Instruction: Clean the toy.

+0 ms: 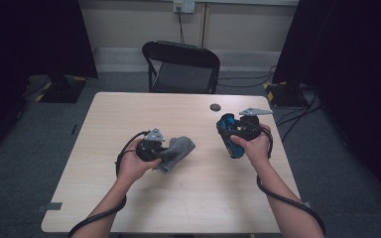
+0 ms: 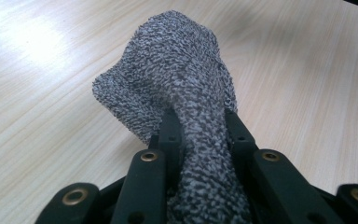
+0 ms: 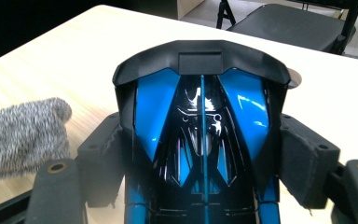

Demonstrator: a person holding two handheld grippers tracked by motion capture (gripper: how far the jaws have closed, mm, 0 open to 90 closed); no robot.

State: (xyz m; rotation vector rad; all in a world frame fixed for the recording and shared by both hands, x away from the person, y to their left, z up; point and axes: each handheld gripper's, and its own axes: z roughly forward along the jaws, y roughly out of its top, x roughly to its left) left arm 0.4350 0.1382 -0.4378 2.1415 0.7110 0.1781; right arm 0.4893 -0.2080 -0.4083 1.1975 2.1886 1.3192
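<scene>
Grey sock (image 2: 177, 79) bunched, its end hidden between claw jaws.

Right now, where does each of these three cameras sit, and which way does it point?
High view: above the person's side, looking forward and down on the table; both forearms, left gripper and right gripper show.
Left gripper view: rides that gripper, looking along its black fingers shut on a grey sock.
Right gripper view: rides that gripper, looking toward the chair; its fingers clamp a blue and black toy car.
Shared: the sock lies in all three.
</scene>
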